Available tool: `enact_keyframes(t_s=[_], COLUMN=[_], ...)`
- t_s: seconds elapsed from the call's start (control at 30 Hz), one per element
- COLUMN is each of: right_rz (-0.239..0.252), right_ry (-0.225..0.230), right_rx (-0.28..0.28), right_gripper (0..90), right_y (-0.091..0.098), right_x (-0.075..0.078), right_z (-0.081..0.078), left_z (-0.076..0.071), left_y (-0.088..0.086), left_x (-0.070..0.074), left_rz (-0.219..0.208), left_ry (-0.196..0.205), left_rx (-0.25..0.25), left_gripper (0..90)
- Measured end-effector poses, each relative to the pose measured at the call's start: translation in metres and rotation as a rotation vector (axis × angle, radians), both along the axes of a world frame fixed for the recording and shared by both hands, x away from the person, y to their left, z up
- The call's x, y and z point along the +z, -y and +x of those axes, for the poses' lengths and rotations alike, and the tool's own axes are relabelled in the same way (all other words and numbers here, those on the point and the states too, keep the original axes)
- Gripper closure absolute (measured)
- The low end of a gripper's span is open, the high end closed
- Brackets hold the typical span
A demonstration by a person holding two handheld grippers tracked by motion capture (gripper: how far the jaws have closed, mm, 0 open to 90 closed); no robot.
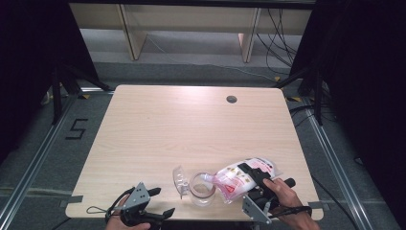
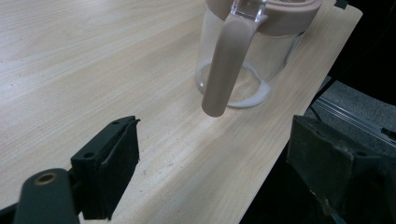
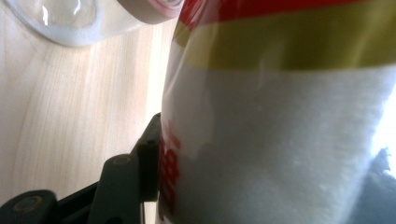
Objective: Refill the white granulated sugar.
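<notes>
Surface: pale wooden table (image 1: 158, 124), work at its near edge.
Right gripper (image 1: 249, 178): clamped on a clear red-printed bag of white powder (image 1: 239, 176), tipped over a glass jar with pink rim (image 1: 202, 188).
Left gripper (image 1: 160, 201): jaws wide, empty, beside the jar.
Progress: thin white layer in jar; most powder likely left.

On the desk (image 1: 158, 124), toward 6 o'clock, a glass jar (image 1: 202, 188) stands with its clear lid (image 1: 179, 179) at its 9 o'clock. The right gripper (image 1: 253, 178) grips a tilted bag (image 1: 242, 176), mouth over the jar. The left gripper (image 1: 162, 201), at 7 o'clock, stands open.
</notes>
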State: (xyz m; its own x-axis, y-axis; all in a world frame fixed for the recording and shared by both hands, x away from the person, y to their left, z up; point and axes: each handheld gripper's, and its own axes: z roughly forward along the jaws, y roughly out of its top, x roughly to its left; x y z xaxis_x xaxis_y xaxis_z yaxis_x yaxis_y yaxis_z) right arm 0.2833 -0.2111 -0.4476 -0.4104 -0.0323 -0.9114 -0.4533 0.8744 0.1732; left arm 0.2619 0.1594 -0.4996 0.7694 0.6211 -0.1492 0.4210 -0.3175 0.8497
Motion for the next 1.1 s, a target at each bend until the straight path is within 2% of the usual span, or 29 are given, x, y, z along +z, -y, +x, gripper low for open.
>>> enact_keyframes(t_s=[0.03,0.07,0.1,0.13,0.17,0.2,0.23,0.3,0.33,0.43,0.47,0.5,0.53,0.57,0.6,0.67,0.77,0.8,0.87,0.9,1.0,1.03,1.1], right_rz=[-0.037,-0.023,0.009,-0.031,0.003,-0.01,-0.047,-0.071,-0.066,-0.072,-0.053,-0.084,-0.054,-0.069,-0.094,-0.093,-0.103,-0.117,-0.116,-0.114,-0.13,-0.11,-0.135], right_ry=[0.03,0.022,0.001,0.029,-0.004,0.003,0.041,0.049,0.046,0.052,0.032,0.057,0.021,0.042,0.064,0.047,0.049,0.074,0.062,0.066,0.077,0.05,0.079], right_rx=[0.016,0.013,0.003,0.025,-0.001,0.007,0.036,0.022,0.03,0.038,0.011,0.042,0.005,0.016,0.042,0.026,0.027,0.048,0.037,0.04,0.045,0.013,0.038], right_gripper=[48.1,48.1,48.1,48.1,48.1,48.1,48.2,48.2,48.2,48.2,48.2,48.3,48.3,48.3,48.3,48.3,48.4,48.4,48.4,48.4,48.5,48.5,48.5], right_y=[-0.0011,-0.0011,-0.0005,-0.0019,-0.0011,-0.0014,-0.0023,-0.0025,-0.0024,-0.003,-0.0027,-0.0042,-0.0034,-0.0041,-0.0061,-0.0062,-0.0072,-0.0082,-0.0083,-0.0087,-0.0092,-0.0081,-0.009], right_x=[0.0031,0.0022,-0.0001,0.0031,-0.0006,0.0002,0.0034,0.0034,0.0027,0.0036,0.0014,0.0038,-0.0002,0.0012,0.0027,0.002,0.0019,0.0033,0.0025,0.0025,0.0035,0.001,0.0035], right_z=[0.0006,0.0007,0.0003,0.0011,-0.0001,0.0005,0.002,0.0013,0.0023,0.0025,0.001,0.0027,0.0008,0.0013,0.0029,0.0021,0.0022,0.0032,0.0024,0.0024,0.0022,0.0006,0.0016], left_z=[0.0001,-0.0004,-0.0002,-0.0015,-0.0003,-0.0005,0.0,-0.0002,-0.0007,0.0005,0.0015,0.0012,0.0008,0.0015,0.0001,0.0001,-0.0003,-0.0003,-0.0006,-0.0006,-0.0005,-0.0004,-0.0001], left_y=[0.0,0.0009,0.0005,0.0017,0.0006,0.0004,-0.0002,0.0005,0.0021,0.0006,-0.001,-0.0005,0.0003,-0.0007,0.0011,0.0014,-0.0002,-0.0002,-0.0003,0.0003,-0.0001,0.0003,-0.0002], left_x=[0.0,-0.0004,-0.0003,0.0002,0.001,0.0004,0.0003,-0.0005,-0.0007,0.0,0.0005,0.0004,-0.0002,0.0002,-0.0001,-0.0003,0.0003,0.0002,0.0007,0.0,0.0003,-0.0003,0.0001], left_rz=[0.001,-0.016,-0.011,-0.025,-0.008,-0.003,0.005,-0.009,-0.033,-0.01,0.015,0.005,-0.01,0.007,-0.018,-0.025,0.003,0.001,0.008,-0.006,0.003,-0.008,0.002], left_ry=[-0.002,-0.001,0.003,-0.001,0.013,0.0,-0.003,0.003,0.001,0.016,0.023,0.02,0.018,0.026,0.012,0.013,-0.003,-0.003,0.0,0.003,0.0,0.002,-0.001], left_rx=[-0.001,0.001,-0.004,0.004,-0.011,-0.001,-0.003,-0.006,-0.003,-0.017,-0.024,-0.02,-0.017,-0.024,-0.012,-0.013,-0.001,-0.001,0.002,0.003,0.002,0.002,-0.001], left_gripper=[16.4,16.4,16.4,16.4,16.4,16.4,16.4,16.4,16.4,16.4,16.4,16.4,16.4,16.4,16.4,16.4,16.4,16.4,16.4,16.4,16.4,16.4,16.4])
